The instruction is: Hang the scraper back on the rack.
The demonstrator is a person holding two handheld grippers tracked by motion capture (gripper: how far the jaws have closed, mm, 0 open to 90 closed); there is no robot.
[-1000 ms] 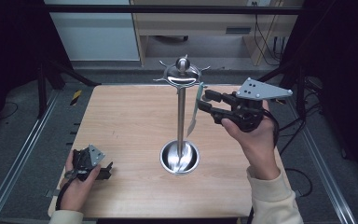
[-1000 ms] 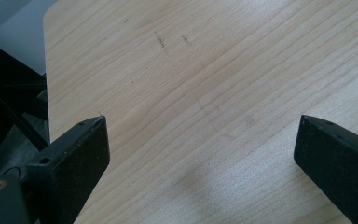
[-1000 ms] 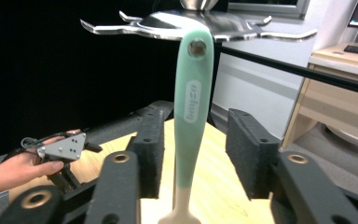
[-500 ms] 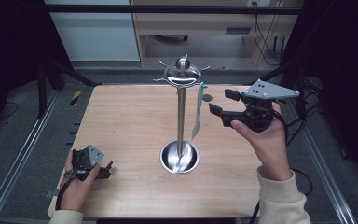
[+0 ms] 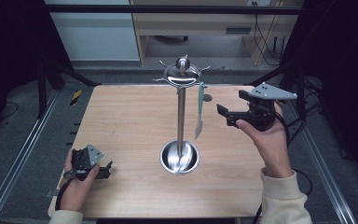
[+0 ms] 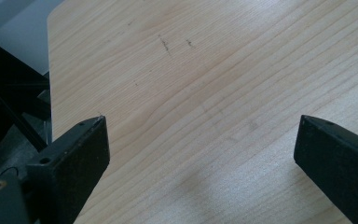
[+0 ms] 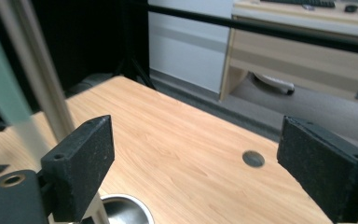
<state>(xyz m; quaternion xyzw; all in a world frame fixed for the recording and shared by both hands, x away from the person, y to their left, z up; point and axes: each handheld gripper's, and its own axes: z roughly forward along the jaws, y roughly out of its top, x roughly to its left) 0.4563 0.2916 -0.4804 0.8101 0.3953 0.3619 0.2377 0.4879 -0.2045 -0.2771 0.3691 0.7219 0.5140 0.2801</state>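
Wooden table [image 5: 121, 121] across mid-frame; steel rack [image 5: 181, 116] upright at centre; pale utensil [image 5: 199, 112] hanging right of its pole. Right gripper [image 5: 224, 114] just opened, empty; left gripper [image 5: 103, 170] lower left, spread, idle. Could swing off if bumped.

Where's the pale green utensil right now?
In the high view, the pale green utensil hangs from the rack top, right of its pole, with the open right gripper just beside it, apart.

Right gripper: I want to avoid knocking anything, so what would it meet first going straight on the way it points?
Probably the hanging utensil, then the stand's pole; depth is unclear.
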